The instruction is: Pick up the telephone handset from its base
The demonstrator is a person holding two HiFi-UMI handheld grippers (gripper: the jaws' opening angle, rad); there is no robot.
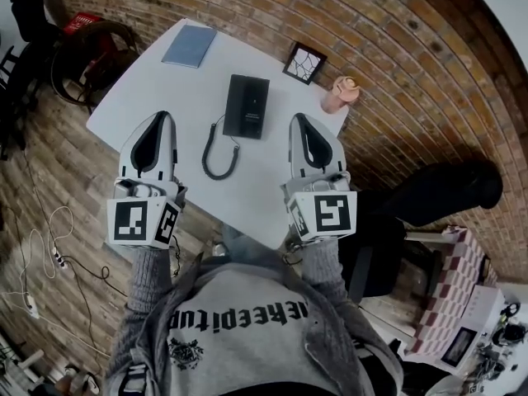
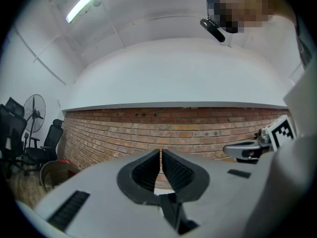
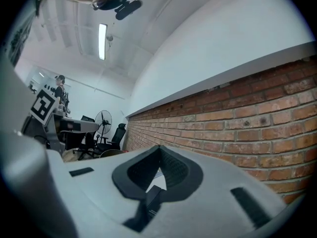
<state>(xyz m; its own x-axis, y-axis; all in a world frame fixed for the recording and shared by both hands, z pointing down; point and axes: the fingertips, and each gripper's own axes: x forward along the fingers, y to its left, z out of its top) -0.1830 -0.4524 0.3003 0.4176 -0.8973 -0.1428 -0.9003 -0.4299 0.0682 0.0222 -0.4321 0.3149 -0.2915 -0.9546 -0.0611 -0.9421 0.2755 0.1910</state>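
Handset (image 1: 238,106), apparently on base (image 1: 257,110), between closed, empty left gripper (image 1: 162,116) and right gripper (image 1: 299,119)

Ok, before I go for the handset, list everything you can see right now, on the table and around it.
table: one, white, centre, by the brick wall
telephone: one, black, mid-table, beyond the gripper tips
coiled cord: one, black, on the table nearer than the telephone
notebook: one, blue, table's far left
picture frame: one, black, table's far right
cup-like thing: one, pinkish, table's right corner; too small to identify
black chair: one, right of the table
round chair: one, brown, upper left
cables: white, wooden floor at left
checkered box: one, red-white, lower right
left gripper: pale, over table's left, shut, empty
right gripper: pale, over table's right, shut, empty
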